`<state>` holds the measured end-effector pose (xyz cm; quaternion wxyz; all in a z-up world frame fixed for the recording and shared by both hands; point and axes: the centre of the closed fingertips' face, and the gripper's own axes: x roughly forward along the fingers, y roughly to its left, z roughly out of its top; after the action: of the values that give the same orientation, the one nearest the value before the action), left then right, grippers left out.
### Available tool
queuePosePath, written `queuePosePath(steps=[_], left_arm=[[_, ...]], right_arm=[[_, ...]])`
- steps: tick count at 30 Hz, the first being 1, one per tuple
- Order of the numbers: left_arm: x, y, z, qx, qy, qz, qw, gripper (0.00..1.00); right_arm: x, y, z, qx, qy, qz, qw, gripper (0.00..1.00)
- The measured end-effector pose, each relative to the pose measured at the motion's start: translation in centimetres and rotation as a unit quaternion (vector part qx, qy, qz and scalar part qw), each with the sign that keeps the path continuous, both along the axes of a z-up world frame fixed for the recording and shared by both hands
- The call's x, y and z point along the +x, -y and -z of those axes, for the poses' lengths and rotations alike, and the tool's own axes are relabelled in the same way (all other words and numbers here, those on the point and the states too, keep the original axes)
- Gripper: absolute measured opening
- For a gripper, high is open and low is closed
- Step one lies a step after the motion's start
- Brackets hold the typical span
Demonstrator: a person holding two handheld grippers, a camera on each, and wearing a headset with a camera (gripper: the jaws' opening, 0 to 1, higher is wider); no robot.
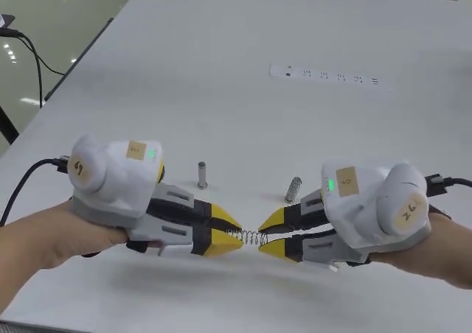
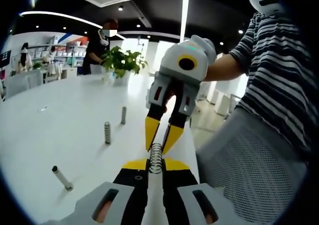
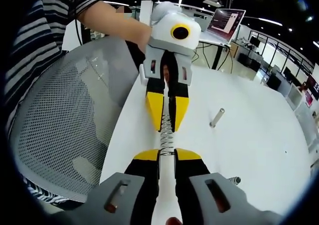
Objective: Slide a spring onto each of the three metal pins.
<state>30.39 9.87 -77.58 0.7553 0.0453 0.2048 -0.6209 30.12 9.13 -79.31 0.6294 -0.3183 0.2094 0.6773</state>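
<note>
A short metal spring [image 1: 251,237] hangs level just above the white table [image 1: 221,90], between my two grippers, which meet tip to tip. My left gripper [image 1: 237,239] is shut on its left end and my right gripper [image 1: 262,239] on its right end. In the left gripper view the spring [image 2: 156,158] sits between my own jaws, with the right gripper [image 2: 157,146] closing on it from above. A bare upright pin [image 1: 202,174] stands behind the left gripper. A pin carrying a spring [image 1: 293,189] stands behind the right gripper. A third pin [image 2: 123,115] stands farther off.
A white power strip [image 1: 332,76] lies at the back of the table. A black cable [image 1: 33,49] runs past the table's left edge. A grey mesh chair [image 3: 65,115] is close to the near edge. A potted plant [image 2: 122,60] stands at the table's far end.
</note>
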Motion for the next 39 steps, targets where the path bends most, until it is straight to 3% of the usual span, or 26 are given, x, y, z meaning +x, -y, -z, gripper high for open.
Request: queuePosePath(steps=[9, 21, 34, 39], left_arm=[[0.3, 0.7, 0.7, 0.01, 0.006, 0.01, 0.9999, 0.02], [0.6, 1.1, 1.2, 0.03, 0.019, 0.015, 0.9993, 0.02], [0.6, 0.8, 1.4, 0.039, 0.024, 0.015, 0.9988, 0.03], [0.7, 0.5, 1.5, 0.04, 0.026, 0.012, 0.9988, 0.03]], right_arm=[[0.2, 0.6, 0.4, -0.016, 0.024, -0.003, 0.9996, 0.07], [0.6, 1.2, -0.6, -0.024, 0.055, -0.012, 0.9981, 0.07], [0.4, 0.4, -1.7, -0.013, 0.053, -0.023, 0.9982, 0.07], [0.4, -0.2, -2.5, 0.01, 0.034, -0.014, 0.9993, 0.07]])
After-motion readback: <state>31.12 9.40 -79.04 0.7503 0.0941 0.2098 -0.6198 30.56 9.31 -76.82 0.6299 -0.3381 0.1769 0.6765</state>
